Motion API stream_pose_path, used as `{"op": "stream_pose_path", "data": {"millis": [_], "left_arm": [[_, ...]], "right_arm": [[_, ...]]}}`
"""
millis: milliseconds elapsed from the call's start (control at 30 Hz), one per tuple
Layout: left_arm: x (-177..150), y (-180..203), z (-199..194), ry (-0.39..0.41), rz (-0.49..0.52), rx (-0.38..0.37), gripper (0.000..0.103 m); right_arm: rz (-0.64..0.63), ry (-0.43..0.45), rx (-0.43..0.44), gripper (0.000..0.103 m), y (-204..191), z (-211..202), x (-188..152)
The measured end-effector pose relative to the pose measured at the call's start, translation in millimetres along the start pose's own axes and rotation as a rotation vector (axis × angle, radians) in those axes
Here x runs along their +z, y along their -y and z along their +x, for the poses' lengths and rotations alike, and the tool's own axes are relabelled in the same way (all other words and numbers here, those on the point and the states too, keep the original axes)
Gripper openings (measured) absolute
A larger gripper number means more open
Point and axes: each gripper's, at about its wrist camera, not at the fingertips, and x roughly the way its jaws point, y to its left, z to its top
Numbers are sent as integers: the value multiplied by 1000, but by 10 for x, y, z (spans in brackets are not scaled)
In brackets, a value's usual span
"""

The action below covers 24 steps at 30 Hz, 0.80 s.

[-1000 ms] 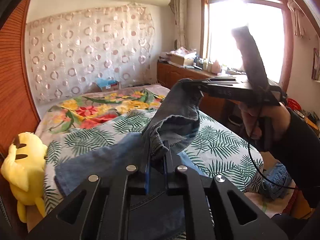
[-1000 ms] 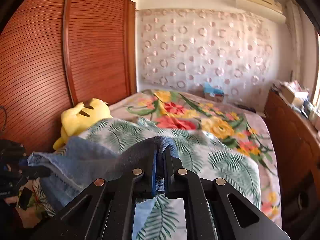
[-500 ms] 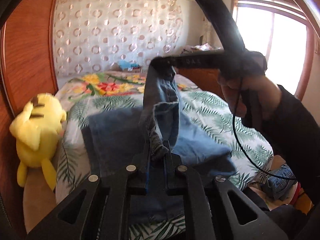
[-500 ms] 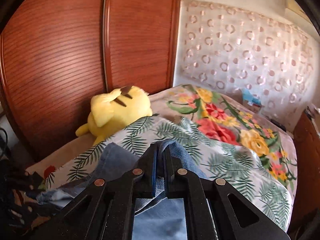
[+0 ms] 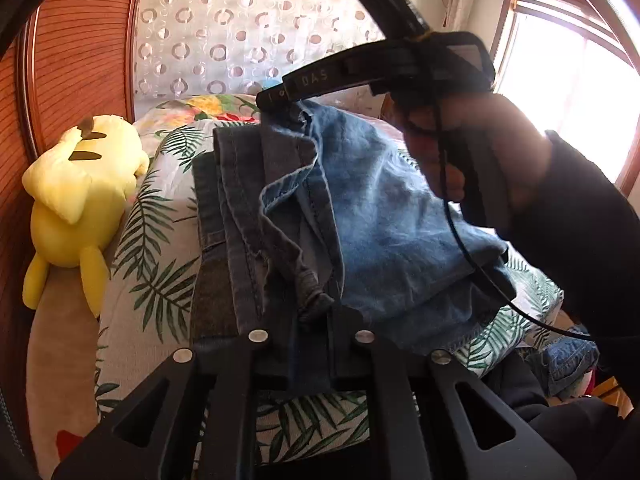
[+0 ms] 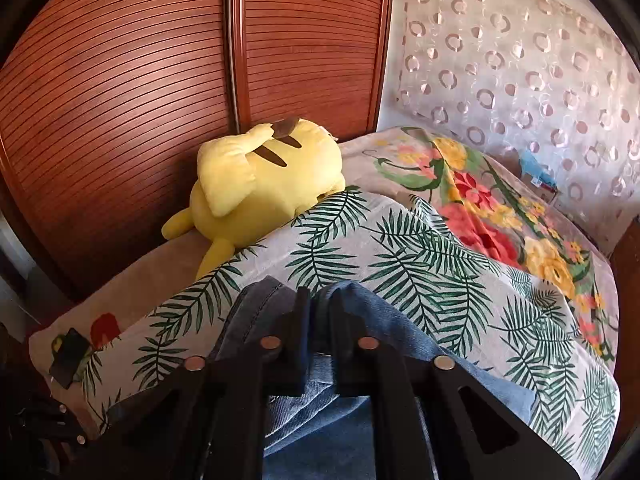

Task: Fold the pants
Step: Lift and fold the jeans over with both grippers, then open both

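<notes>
Blue denim pants (image 5: 380,220) lie partly folded on the palm-leaf bedspread (image 5: 152,280). My left gripper (image 5: 314,308) is shut on a bunched edge of the pants at the near side. My right gripper (image 5: 272,98) shows in the left wrist view, held by a hand, shut on the far edge of the pants and lifting it a little above the bed. In the right wrist view my right gripper (image 6: 318,300) pinches the denim (image 6: 384,336) between its fingers over the bedspread (image 6: 360,248).
A yellow plush toy (image 5: 76,200) lies at the bed's left edge against the wooden slatted wardrobe (image 6: 140,80). A floral blanket (image 6: 500,220) covers the far end of the bed. A window (image 5: 568,92) is at the right. More denim (image 5: 568,360) lies off the bed's right side.
Both grippers have lowered and swung left with the pants. The raised denim has come down over the lower layer, and the views now look down at the bed and plush toy.
</notes>
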Motion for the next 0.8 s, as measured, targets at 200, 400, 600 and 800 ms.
{"op": "stream_pose_path", "data": {"millis": [200,400,600,800], "left_arm": [[-6,41,-81,3,15,8,15],[66,-30,-179,25,18,41,38],[226,-83,-257,68,30,66,74],[475,-4,-108,79,65,71,78]], "right_arm": [[18,80,-4,50,121,-226,-83],[47,115,-70,50,401,-573,-413],[108,69,-133,50,679,-681,-820],[175,19,-155,50,852,-682,-1070]]}}
